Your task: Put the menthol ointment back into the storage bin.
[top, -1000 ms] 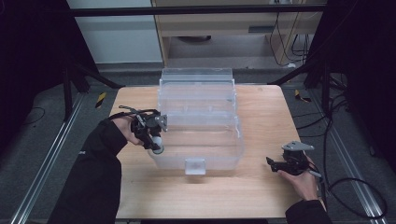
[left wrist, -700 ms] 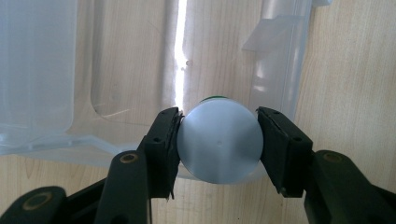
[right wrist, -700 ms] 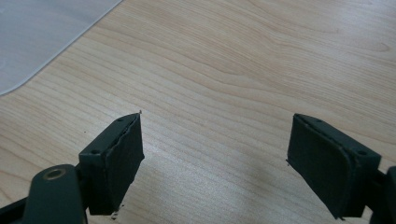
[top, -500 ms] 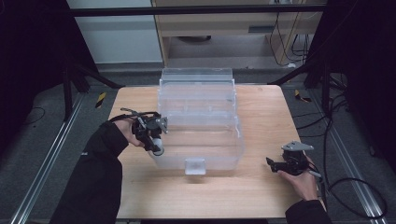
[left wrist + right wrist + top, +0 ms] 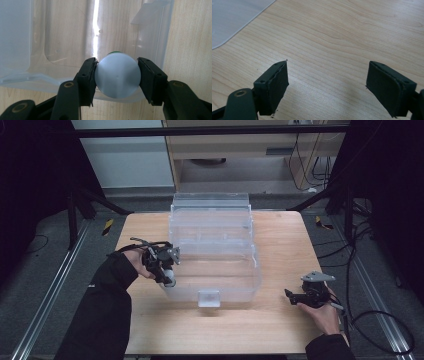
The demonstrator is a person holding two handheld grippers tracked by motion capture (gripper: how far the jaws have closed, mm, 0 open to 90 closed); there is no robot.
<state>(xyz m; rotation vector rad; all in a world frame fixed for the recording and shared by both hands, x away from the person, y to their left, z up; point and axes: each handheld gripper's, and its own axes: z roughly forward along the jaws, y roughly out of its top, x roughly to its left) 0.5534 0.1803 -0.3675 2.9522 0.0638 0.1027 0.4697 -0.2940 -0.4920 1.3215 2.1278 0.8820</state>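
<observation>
Wooden table (image 5: 280,235): my left gripper (image 5: 117,75) is clamping a can (image 5: 117,76) above the clear bin (image 5: 215,245); it may slip. My right gripper (image 5: 329,85) is gaping apart.

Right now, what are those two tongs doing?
Left tongs: closed on a round silver-topped can, over the clear plastic box.
Right tongs: open, holding nothing, above the wooden table.

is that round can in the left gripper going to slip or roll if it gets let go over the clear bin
The can looks smooth and round, so the pads grip only thin strips of its curved side; it may slip. Its flat end suggests it stands steady upright, but on its side it would probably roll across the clear bin.
</observation>
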